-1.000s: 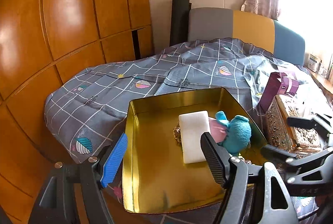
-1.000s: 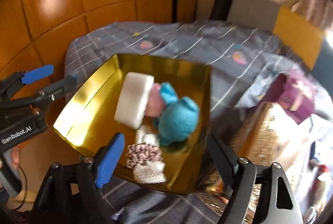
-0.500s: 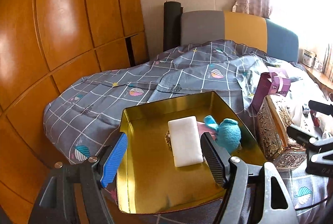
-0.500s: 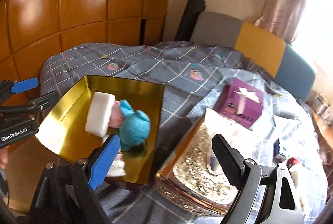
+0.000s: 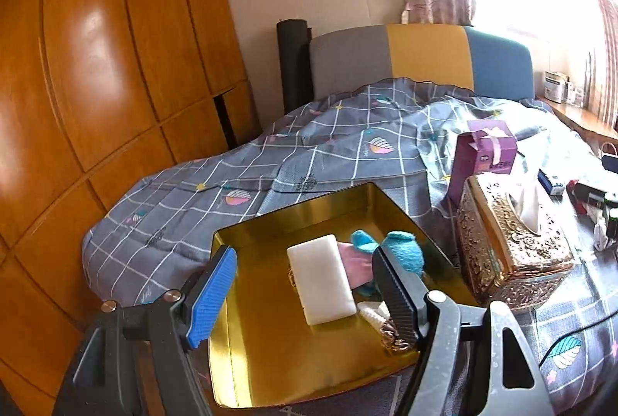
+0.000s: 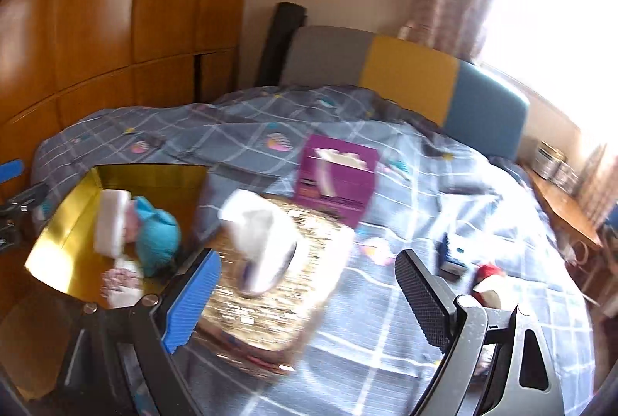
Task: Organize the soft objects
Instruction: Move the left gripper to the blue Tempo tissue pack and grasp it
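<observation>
Right gripper (image 6: 305, 304) swung past gold tray (image 6: 58, 223), fingers (image 6: 421, 296) apart

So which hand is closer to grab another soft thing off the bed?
Probably the right gripper: its open jaws face the bed's far side, where a small red-and-white item lies. The left gripper faces the gold tray.
</observation>
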Demonstrator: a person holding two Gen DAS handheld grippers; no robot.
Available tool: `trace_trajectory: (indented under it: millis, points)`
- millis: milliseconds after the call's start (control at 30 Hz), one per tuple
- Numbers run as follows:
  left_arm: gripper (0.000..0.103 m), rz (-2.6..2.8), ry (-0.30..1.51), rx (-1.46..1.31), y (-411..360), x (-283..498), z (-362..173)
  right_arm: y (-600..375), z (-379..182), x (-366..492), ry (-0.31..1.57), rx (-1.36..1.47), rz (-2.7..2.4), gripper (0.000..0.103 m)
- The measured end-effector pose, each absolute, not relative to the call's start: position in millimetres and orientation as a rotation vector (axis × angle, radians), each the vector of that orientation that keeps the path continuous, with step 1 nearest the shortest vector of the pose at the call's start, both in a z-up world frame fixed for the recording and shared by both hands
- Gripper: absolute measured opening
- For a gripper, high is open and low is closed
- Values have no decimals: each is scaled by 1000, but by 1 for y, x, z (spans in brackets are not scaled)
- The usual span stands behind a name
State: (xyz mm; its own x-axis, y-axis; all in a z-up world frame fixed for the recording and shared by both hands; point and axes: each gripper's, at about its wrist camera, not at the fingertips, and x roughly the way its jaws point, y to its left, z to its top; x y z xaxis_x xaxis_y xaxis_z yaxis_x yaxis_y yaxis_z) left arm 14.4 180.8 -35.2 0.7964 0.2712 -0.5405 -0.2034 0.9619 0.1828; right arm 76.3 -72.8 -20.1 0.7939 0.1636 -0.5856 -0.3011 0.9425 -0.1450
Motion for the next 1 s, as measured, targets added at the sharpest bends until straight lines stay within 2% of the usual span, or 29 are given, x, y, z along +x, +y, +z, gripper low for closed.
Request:
trace_trajectory:
  millis: [567, 1000]
  points:
    - [74, 199, 560, 227, 141, 18, -23, -225, -18, 96, 633, -62, -81, 93]
    - [74, 156, 542, 296, 112, 22, -17, -313, -40, 109, 680, 51, -264, 93]
